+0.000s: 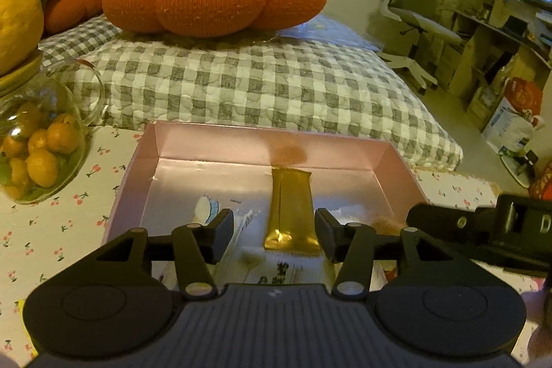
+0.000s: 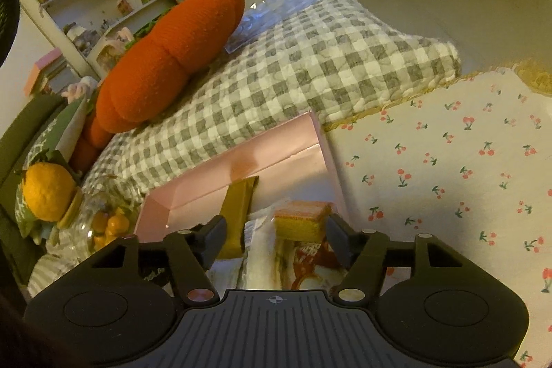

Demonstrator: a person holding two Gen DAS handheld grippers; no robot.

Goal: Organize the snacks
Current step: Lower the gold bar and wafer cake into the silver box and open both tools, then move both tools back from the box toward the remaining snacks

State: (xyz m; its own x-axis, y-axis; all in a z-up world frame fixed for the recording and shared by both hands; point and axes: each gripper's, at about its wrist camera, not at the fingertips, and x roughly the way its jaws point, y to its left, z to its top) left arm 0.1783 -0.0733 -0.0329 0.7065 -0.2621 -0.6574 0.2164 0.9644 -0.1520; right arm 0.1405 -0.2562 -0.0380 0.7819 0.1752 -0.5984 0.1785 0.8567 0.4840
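Judging by the pink box [image 1: 214,140], I'm well along: gold bar [image 1: 291,209], cake [image 2: 303,219] and packets lie inside. My left gripper [image 1: 274,233] stands apart around the bar's near end; my right gripper [image 2: 276,237] gapes over the cake, gripping nothing.

In front of me the box [image 1: 138,168] holds the snack bar [image 1: 293,206]; the jar [image 1: 41,140] stands left of it.

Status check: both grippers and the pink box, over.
Left gripper open over gold foil snack bar. Right gripper open around wrapped yellow sponge cake. Both snacks inside pink cardboard box. Nothing blocking.
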